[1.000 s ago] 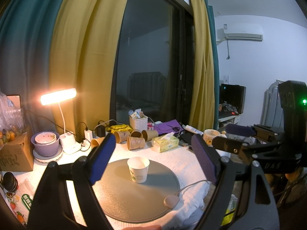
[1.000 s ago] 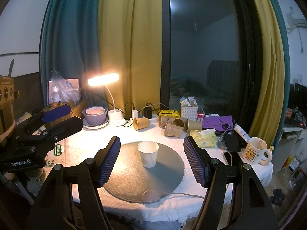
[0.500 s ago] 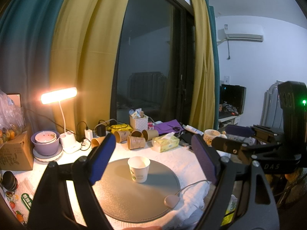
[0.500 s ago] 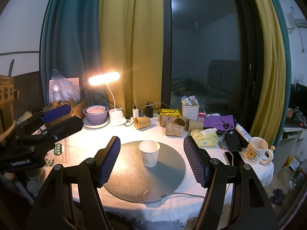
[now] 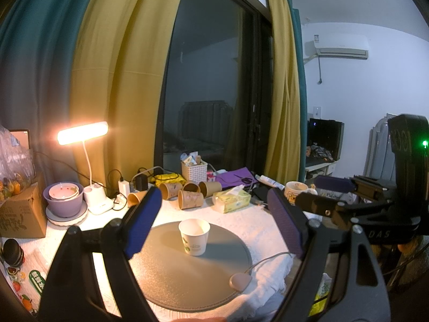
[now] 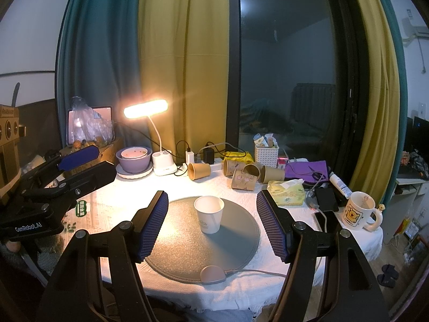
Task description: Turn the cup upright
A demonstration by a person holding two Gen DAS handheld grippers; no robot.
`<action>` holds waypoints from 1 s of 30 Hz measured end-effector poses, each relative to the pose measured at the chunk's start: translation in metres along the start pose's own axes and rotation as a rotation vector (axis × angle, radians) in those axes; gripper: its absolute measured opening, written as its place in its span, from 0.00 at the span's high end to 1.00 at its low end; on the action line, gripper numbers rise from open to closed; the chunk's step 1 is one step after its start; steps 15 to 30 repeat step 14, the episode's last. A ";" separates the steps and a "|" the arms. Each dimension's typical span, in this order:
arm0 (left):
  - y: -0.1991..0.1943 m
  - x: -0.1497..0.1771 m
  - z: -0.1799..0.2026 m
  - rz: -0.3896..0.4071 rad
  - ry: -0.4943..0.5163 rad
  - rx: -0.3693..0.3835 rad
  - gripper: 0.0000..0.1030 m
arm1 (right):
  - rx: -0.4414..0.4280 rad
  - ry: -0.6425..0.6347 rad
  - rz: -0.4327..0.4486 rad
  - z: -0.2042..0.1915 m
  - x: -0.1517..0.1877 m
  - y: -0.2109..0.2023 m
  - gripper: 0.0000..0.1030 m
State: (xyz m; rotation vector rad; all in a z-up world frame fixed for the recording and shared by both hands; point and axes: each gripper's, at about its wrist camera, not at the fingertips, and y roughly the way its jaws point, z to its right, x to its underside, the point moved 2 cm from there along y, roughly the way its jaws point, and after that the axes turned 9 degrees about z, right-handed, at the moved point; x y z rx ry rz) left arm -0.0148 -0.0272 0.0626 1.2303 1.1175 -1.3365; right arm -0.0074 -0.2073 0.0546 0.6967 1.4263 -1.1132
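A white paper cup [image 5: 194,236] [image 6: 209,214] stands upright, mouth up, on a round grey mat [image 5: 187,276] [image 6: 187,249] on the white-clothed table. My left gripper [image 5: 214,222] is open and empty, held back from the cup and above the mat's near side. My right gripper [image 6: 211,225] is open and empty, also back from the cup. Each gripper shows in the other's view, the right one at the right edge of the left wrist view [image 5: 332,187] and the left one at the left edge of the right wrist view [image 6: 77,158].
Several brown paper cups [image 6: 241,173] lie on their sides behind the mat, beside a tissue box [image 6: 285,191]. A lit desk lamp [image 6: 161,136], purple bowl [image 6: 132,158], white basket [image 6: 266,153], bear mug [image 6: 359,210] and phone [image 6: 325,220] crowd the table's back and right.
Both views have shifted very slightly; the cup stands in the same place on the mat and both grippers stay open.
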 end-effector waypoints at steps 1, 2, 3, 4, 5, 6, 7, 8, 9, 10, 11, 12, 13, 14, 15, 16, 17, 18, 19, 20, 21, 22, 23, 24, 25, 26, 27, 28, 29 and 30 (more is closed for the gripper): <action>0.000 0.000 0.000 0.000 0.000 0.000 0.20 | 0.000 0.000 -0.001 0.000 -0.001 0.001 0.31; 0.000 0.000 0.000 0.000 0.000 -0.001 0.20 | 0.000 0.000 -0.001 0.000 -0.001 0.001 0.31; 0.000 0.000 0.000 0.000 0.000 -0.001 0.20 | 0.000 0.000 -0.001 0.000 0.000 0.000 0.31; 0.001 0.000 0.000 -0.001 0.000 -0.001 0.20 | 0.000 0.000 0.000 0.000 0.000 0.000 0.31; 0.000 0.000 0.000 -0.001 0.000 -0.001 0.20 | 0.000 0.000 0.000 0.000 0.000 0.000 0.31; 0.001 0.000 0.000 0.000 0.000 -0.001 0.20 | -0.001 0.000 -0.001 -0.001 0.000 -0.001 0.31; 0.001 0.000 0.000 0.000 0.001 0.000 0.20 | -0.001 -0.001 -0.001 -0.001 0.000 -0.002 0.31; 0.001 0.000 0.001 0.001 0.000 -0.001 0.20 | 0.000 -0.001 0.000 -0.001 0.000 -0.001 0.31; 0.000 0.000 0.001 0.003 -0.002 0.001 0.20 | 0.000 0.000 0.000 -0.001 0.000 -0.001 0.31; 0.000 0.000 0.000 0.009 -0.004 0.004 0.20 | 0.000 0.000 0.000 -0.001 0.000 -0.001 0.31; -0.001 0.002 0.001 0.011 -0.005 0.003 0.20 | 0.000 0.000 -0.002 -0.001 -0.001 0.000 0.31; -0.001 0.002 0.001 0.015 -0.005 0.003 0.20 | 0.001 -0.001 -0.002 -0.001 -0.001 0.000 0.31; 0.000 0.003 0.002 0.014 -0.007 0.008 0.20 | 0.001 0.000 -0.001 -0.001 -0.001 0.000 0.31; 0.001 0.004 0.003 0.006 -0.010 0.015 0.20 | 0.000 0.000 -0.002 -0.001 -0.001 0.000 0.31; 0.001 0.004 0.003 0.006 -0.010 0.015 0.20 | 0.000 0.000 -0.002 -0.001 -0.001 0.000 0.31; 0.001 0.004 0.003 0.006 -0.010 0.015 0.20 | 0.000 0.000 -0.002 -0.001 -0.001 0.000 0.31; 0.001 0.004 0.003 0.006 -0.010 0.015 0.20 | 0.000 0.000 -0.002 -0.001 -0.001 0.000 0.31; 0.001 0.004 0.003 0.006 -0.010 0.015 0.20 | 0.000 0.000 -0.002 -0.001 -0.001 0.000 0.31; 0.001 0.004 0.003 0.006 -0.010 0.015 0.20 | 0.000 0.000 -0.002 -0.001 -0.001 0.000 0.31; 0.001 0.004 0.003 0.006 -0.010 0.015 0.20 | 0.000 0.000 -0.002 -0.001 -0.001 0.000 0.31; 0.001 0.004 0.003 0.006 -0.010 0.015 0.20 | 0.000 0.000 -0.002 -0.001 -0.001 0.000 0.31; 0.001 0.004 0.003 0.006 -0.010 0.015 0.20 | 0.000 0.000 -0.002 -0.001 -0.001 0.000 0.31; 0.001 0.004 0.003 0.006 -0.010 0.015 0.20 | 0.000 0.000 -0.002 -0.001 -0.001 0.000 0.31; 0.001 0.004 0.003 0.006 -0.010 0.015 0.20 | 0.000 0.000 -0.002 -0.001 -0.001 0.000 0.31; 0.001 0.004 0.003 0.006 -0.010 0.015 0.20 | 0.000 0.000 -0.002 -0.001 -0.001 0.000 0.31; 0.001 0.004 0.003 0.006 -0.010 0.015 0.20 | 0.000 0.000 -0.002 -0.001 -0.001 0.000 0.31; 0.001 0.004 0.003 0.006 -0.010 0.015 0.20 | 0.000 0.000 -0.002 -0.001 -0.001 0.000 0.31; 0.001 0.004 0.003 0.006 -0.010 0.015 0.20 | 0.000 0.000 -0.002 -0.001 -0.001 0.000 0.31; 0.001 0.004 0.003 0.006 -0.010 0.015 0.20 | 0.000 0.000 -0.002 -0.001 -0.001 0.000 0.31; 0.001 0.004 0.003 0.006 -0.010 0.015 0.20 | 0.000 0.000 -0.002 -0.001 -0.001 0.000 0.31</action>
